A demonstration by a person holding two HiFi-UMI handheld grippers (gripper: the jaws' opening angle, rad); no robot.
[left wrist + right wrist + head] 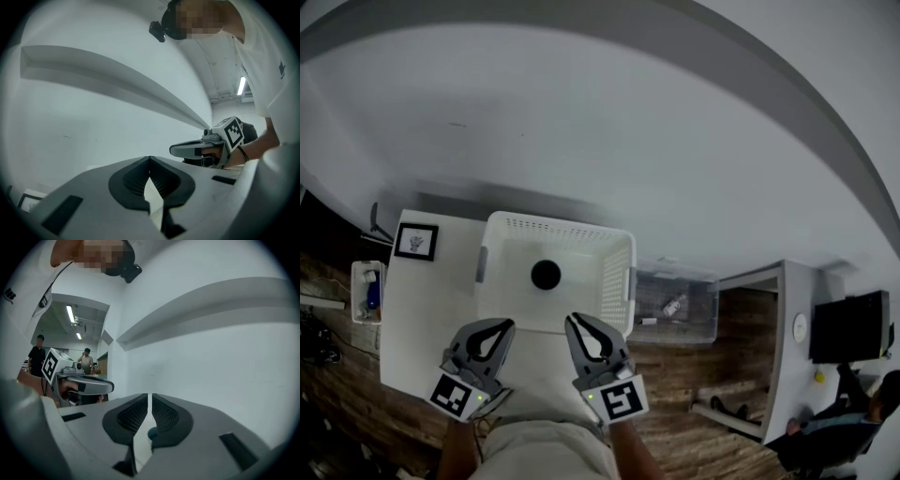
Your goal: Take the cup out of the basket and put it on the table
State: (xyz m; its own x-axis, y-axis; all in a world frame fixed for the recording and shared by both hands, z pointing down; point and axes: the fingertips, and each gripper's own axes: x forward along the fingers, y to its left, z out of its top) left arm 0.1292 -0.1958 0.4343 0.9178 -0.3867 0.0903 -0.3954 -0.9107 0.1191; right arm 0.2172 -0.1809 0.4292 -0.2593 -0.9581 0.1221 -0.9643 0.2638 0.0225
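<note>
A white perforated basket [609,272] stands on the white table [422,328] against the wall. On its floor sits the dark cup [546,274]. Both grippers hover side by side over the basket's near rim, pointing toward the wall. My left gripper [506,324] [150,159] has its jaws together at the tips with nothing in them. My right gripper [571,320] [150,395] is shut and empty too. In the left gripper view the right gripper [206,147] shows to the right. In the right gripper view the left gripper [86,385] shows to the left.
A framed picture [416,241] lies at the table's far left corner. A small tray [367,291] with a blue item stands beside the table. A clear bin [675,305] sits on the wood floor to the right. A person [844,422] sits at lower right.
</note>
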